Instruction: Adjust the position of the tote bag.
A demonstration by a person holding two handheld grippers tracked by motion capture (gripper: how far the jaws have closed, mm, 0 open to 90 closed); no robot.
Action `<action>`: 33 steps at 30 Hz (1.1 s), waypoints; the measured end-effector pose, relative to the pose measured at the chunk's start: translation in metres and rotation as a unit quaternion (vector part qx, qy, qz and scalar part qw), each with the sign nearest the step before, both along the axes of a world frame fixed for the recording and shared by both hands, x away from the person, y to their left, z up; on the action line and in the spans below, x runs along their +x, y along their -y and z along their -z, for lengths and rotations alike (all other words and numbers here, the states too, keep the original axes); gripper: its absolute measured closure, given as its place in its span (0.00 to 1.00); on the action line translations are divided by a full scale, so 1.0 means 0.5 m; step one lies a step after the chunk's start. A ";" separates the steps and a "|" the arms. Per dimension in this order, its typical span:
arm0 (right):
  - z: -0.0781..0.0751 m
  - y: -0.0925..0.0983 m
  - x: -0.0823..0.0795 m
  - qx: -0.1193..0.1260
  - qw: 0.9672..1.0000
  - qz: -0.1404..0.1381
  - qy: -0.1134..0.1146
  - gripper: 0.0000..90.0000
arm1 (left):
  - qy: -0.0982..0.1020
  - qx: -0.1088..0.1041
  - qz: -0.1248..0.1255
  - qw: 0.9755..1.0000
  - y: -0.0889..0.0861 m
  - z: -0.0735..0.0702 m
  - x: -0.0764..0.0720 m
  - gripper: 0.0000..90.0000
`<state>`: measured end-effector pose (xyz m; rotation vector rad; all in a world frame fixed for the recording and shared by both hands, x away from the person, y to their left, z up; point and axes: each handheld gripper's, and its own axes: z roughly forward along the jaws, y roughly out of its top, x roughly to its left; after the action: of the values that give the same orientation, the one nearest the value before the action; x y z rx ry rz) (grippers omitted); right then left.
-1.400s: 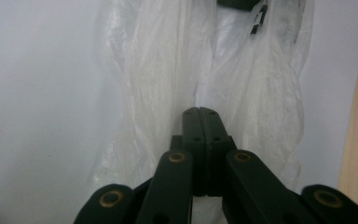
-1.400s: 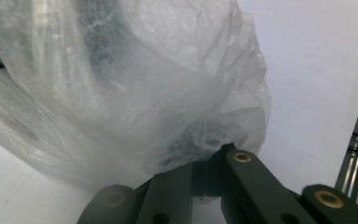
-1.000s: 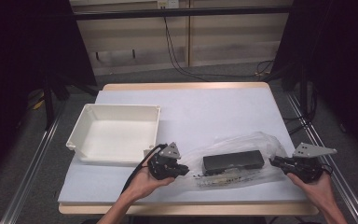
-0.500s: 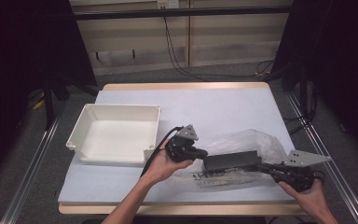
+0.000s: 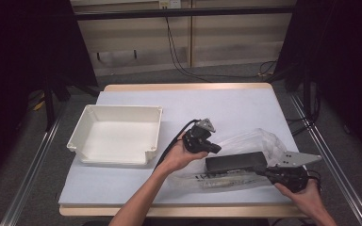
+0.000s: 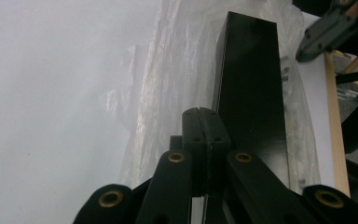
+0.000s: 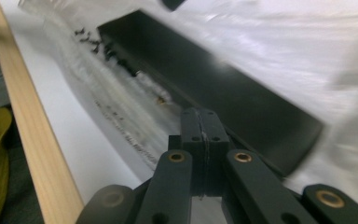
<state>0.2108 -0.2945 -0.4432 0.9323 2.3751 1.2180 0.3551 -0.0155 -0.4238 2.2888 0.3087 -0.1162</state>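
On the desk, near edge: clear plastic bag [image 5: 245, 157] lying flat towards the right corner, a flat black box [image 5: 236, 161] inside it.
Left gripper [image 5: 215, 149]: held over the bag's left end, at the box's short end; jaws pressed together pad to pad in the left gripper view [image 6: 206, 140].
Right gripper [image 5: 264, 172]: at the bag's right end, close to the near edge; jaws likewise closed flat on each other [image 7: 204, 135].
Grip: whether a fold of film is pinched between either pair cannot be told; the plastic is too thin and the right gripper view too blurred.
Change since a second ago: left hand has travelled from the near edge, left of the bag, up to the box's end; right hand has crept inward along the bag; both pairs of jaws have finished closing.
Meaning for the work: probably both ends of the bag are now taken up, so pulling the film apart or sliding the box out looks the likely next step. Box not yet out.
White tray [image 5: 118, 134]: empty, left half of the desk, well apart from the bag; a probable destination.
High view supplies: layout of tray, bag and both hands.
Left gripper view supplies: box [image 6: 249, 84] seen lengthwise, crinkled film [image 6: 177, 74] beside it.
Right gripper view supplies: small print on the bag [image 7: 121, 116] and the wooden desk edge [image 7: 23, 112].
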 end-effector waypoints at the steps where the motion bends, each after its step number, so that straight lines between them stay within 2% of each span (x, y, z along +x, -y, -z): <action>1: 0.004 -0.006 0.001 -0.003 1.000 -0.004 -0.005 1.00 | 0.000 0.006 0.009 1.000 0.007 0.003 0.005 1.00; 5: 0.029 -0.036 0.009 -0.025 0.999 -0.018 -0.022 1.00 | 0.004 0.035 0.012 0.999 0.026 0.024 0.015 1.00; 8: 0.040 -0.048 0.013 -0.040 0.999 -0.020 -0.026 1.00 | -0.002 0.045 0.013 0.999 0.031 0.040 0.022 1.00; 9: 0.045 -0.051 0.015 -0.040 0.999 -0.022 -0.028 1.00 | -0.010 0.044 0.016 0.999 0.032 0.045 0.025 1.00; 13: 0.062 -0.067 0.019 -0.054 0.997 -0.033 -0.036 1.00 | -0.025 0.055 0.021 0.998 0.039 0.069 0.037 1.00; 16: 0.070 -0.070 0.022 -0.059 0.997 -0.034 -0.042 1.00 | -0.025 0.066 0.020 0.997 0.044 0.085 0.041 1.00; 17: 0.071 -0.070 0.023 -0.059 0.997 -0.033 -0.043 1.00 | -0.019 0.076 0.014 0.997 0.047 0.091 0.042 1.00; 19: 0.074 -0.072 0.023 -0.059 0.997 -0.032 -0.041 1.00 | -0.019 0.070 0.017 0.997 0.049 0.098 0.049 1.00; 22: 0.074 -0.073 0.018 -0.057 0.997 -0.035 -0.044 1.00 | -0.013 0.067 0.001 0.998 0.050 0.100 0.058 1.00; 23: 0.074 -0.074 0.014 -0.056 0.997 -0.035 -0.046 1.00 | 0.002 0.074 -0.007 0.997 0.052 0.098 0.059 1.00; 28: 0.072 -0.077 -0.002 -0.060 0.996 -0.048 -0.044 1.00 | 0.021 0.075 -0.016 0.997 0.063 0.099 0.070 1.00; 33: 0.071 -0.078 -0.019 -0.058 0.995 -0.061 -0.047 1.00 | 0.018 0.067 -0.032 0.997 0.063 0.102 0.089 1.00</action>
<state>0.2011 -0.2553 -0.4789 0.8361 2.5808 1.0867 0.3995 -0.0472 -0.4748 2.4084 0.3809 -0.0221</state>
